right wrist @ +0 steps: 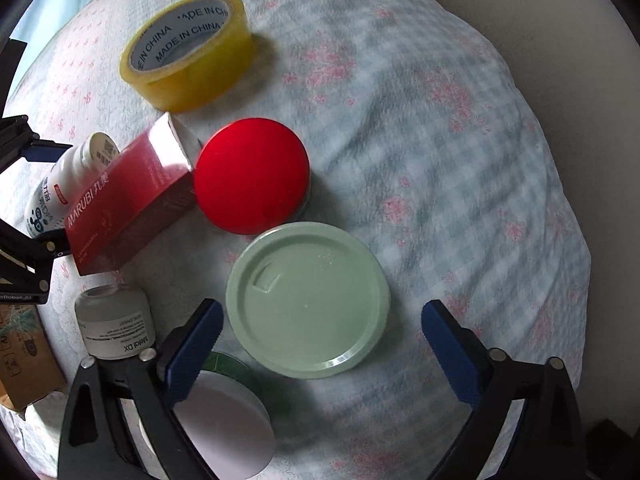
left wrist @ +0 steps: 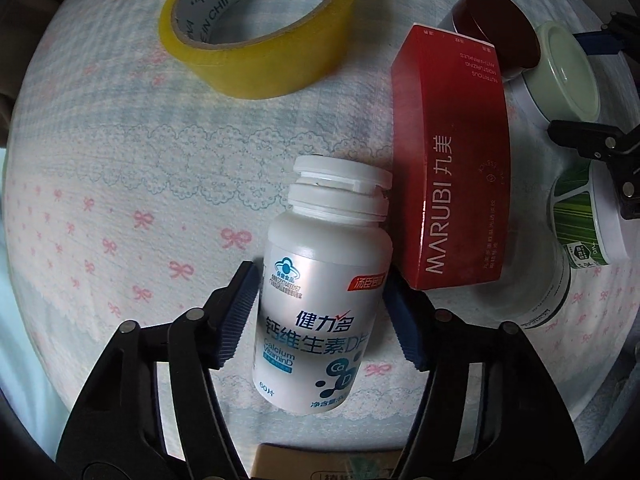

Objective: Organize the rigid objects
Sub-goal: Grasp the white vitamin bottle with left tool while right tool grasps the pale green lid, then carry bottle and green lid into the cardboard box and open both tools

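Left gripper point(left wrist: 320, 316) clamped on one white bottle point(left wrist: 324, 292) beside one red box point(left wrist: 452, 160). Right gripper point(right wrist: 320, 344) spread apart above one green-lidded jar point(right wrist: 308, 300). One tape roll point(right wrist: 188, 52); one red-lidded jar point(right wrist: 252, 176).

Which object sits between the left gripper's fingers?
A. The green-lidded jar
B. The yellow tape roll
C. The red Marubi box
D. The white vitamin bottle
D: in the left wrist view the left gripper has its blue pads against both sides of the white vitamin bottle.

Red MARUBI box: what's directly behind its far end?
A round jar with a dark red lid sits behind the red MARUBI box. The box covers the jar's body.
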